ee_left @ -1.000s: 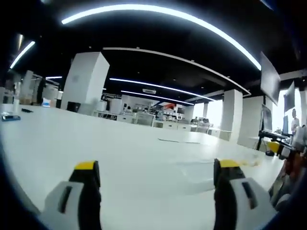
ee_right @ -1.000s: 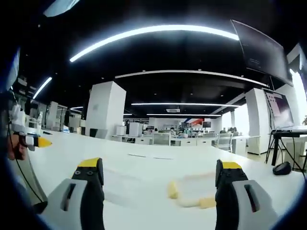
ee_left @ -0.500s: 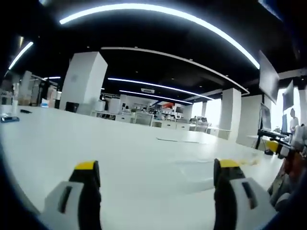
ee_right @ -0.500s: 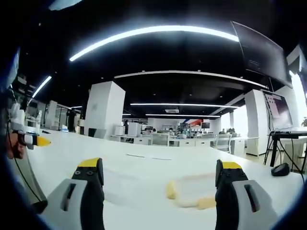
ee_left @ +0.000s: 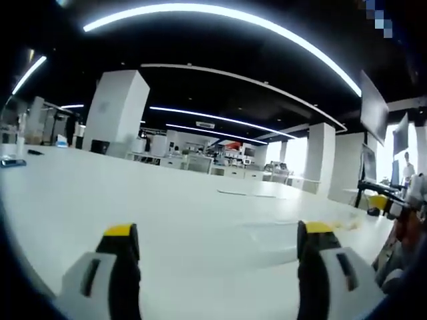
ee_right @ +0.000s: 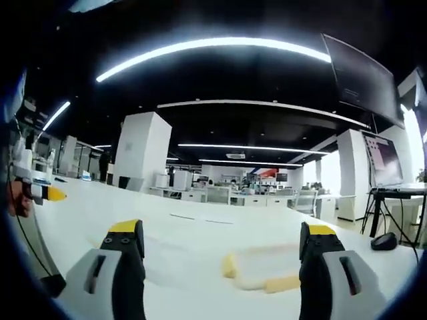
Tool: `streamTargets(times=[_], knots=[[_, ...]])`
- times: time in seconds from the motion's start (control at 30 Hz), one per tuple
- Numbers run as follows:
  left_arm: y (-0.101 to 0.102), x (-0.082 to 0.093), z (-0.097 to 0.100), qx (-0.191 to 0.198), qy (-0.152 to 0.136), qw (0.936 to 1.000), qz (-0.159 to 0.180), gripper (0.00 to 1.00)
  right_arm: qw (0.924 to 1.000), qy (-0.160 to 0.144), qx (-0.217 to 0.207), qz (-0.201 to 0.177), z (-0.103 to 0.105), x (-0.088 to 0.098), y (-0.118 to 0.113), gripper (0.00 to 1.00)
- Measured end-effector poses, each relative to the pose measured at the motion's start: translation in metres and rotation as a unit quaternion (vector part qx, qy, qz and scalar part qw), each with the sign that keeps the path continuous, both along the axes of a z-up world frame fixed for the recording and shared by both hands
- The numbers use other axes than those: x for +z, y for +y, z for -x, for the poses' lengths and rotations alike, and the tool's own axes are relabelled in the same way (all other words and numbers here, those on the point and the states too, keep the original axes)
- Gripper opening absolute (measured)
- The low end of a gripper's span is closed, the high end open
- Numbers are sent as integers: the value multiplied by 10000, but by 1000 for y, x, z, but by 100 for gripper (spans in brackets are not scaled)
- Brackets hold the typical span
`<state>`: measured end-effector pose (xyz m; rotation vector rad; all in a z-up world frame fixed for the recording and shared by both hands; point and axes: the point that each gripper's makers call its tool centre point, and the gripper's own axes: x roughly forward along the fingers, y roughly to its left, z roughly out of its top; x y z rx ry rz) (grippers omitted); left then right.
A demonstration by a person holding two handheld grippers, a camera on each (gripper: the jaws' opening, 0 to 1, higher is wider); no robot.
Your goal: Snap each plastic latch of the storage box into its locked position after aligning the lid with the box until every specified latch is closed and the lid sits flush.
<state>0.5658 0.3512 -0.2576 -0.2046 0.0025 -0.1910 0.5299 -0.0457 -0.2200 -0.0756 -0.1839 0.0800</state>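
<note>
Left hand-held gripper: jaws spread wide, holding nothing, low over the broad white table; likely held level while waiting to approach.
Right hand-held gripper: jaws wide apart, nothing between them, pointed toward the box, apparently lining up for a latch.
Storage box: translucent pale plastic box with yellow latches, lying on the table ahead of the right hand-held gripper, between its jaws and nearer the right one, apart from both; blurred, so latch position cannot be told.
Stage: approach judged not yet begun; no latch touched.
</note>
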Motion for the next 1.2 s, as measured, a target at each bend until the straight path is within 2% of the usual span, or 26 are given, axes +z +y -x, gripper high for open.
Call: streamTargets(times=[1.1,1.2], knots=[[-6,-9,-1,-123,123,9998,6,100,9999,104,57,85,-3,-6,1,99],[-6,-9,-1,-116,126,9999,1,100,9996,265,66,43,-5,-11,0,99]])
